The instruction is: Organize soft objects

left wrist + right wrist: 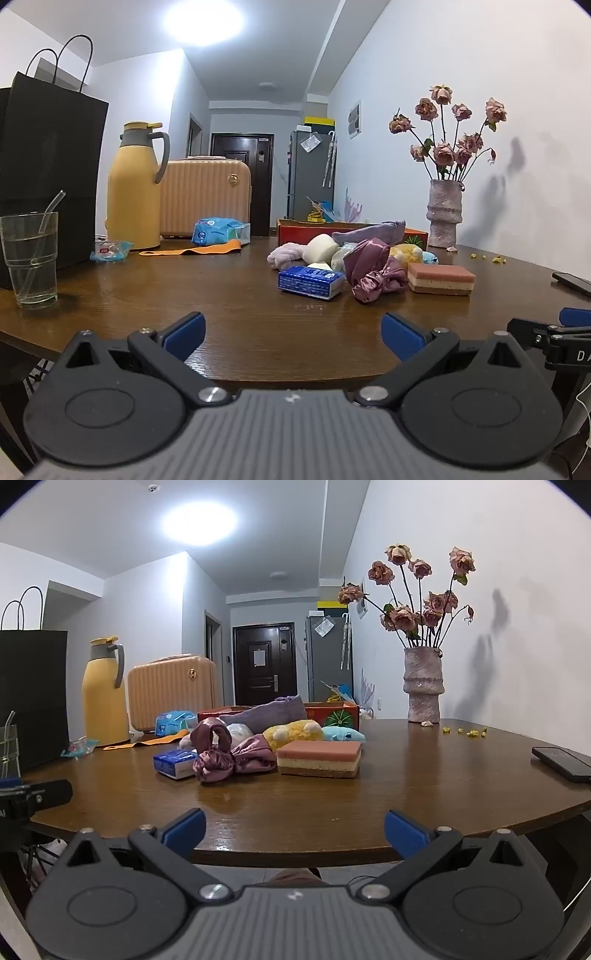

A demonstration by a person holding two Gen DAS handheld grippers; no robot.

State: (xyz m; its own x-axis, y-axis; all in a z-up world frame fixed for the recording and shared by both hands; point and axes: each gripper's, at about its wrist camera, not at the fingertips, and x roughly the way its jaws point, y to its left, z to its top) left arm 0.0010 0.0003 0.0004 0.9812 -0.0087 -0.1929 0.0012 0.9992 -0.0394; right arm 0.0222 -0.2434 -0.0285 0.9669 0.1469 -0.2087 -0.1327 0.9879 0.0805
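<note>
A pile of soft objects lies mid-table: a layered pink and yellow sponge, a mauve satin scrunchie, a blue tissue pack, a white foam block, a yellow plush, a purple knit cloth. Behind stands a red cardboard box. My left gripper is open and empty near the table's front edge. My right gripper is open and empty, also at the front edge.
On the brown table: a glass with a straw, a black paper bag, a yellow thermos, a beige case, a wipes pack, a vase of dried roses, a phone.
</note>
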